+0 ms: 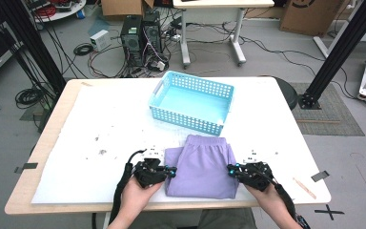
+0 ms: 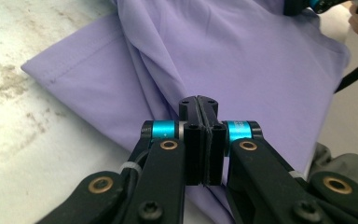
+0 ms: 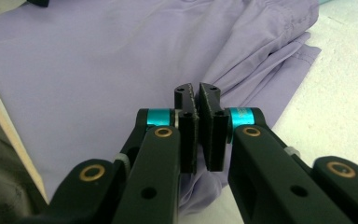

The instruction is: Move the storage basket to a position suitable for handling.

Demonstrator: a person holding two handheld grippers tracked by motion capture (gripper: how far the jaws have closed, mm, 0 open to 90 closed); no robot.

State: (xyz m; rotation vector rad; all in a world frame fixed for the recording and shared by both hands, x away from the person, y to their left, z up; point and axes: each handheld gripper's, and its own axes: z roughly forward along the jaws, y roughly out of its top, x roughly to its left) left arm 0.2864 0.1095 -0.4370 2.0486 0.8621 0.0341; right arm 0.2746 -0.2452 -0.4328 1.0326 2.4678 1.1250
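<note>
One white-topped table (image 1: 100,129) carries everything; its near edge runs just behind both tongs, and the broadest bare stretch lies out beyond the left gripper (image 1: 173,171), toward the table's left rim, speckled with dark marks. To the outer side of the right gripper (image 1: 230,170) there is a narrower bare strip before the right edge.

One light blue perforated basket (image 1: 219,109) stands ahead of the tongs, just past the far edge of the garment, empty inside.

One folded pair of lilac shorts (image 1: 203,164) lies flat between the two tongs, waistband toward the basket, near hem close to the table's front edge.

The left gripper (image 2: 199,103) sits at the shorts' left side, jaws pressed together on a fold of the lilac cloth (image 2: 242,60). The right gripper (image 3: 196,91) is at the right side, jaws almost together on a ridge of the cloth (image 3: 121,60).

No writing can be read on any of these.
</note>
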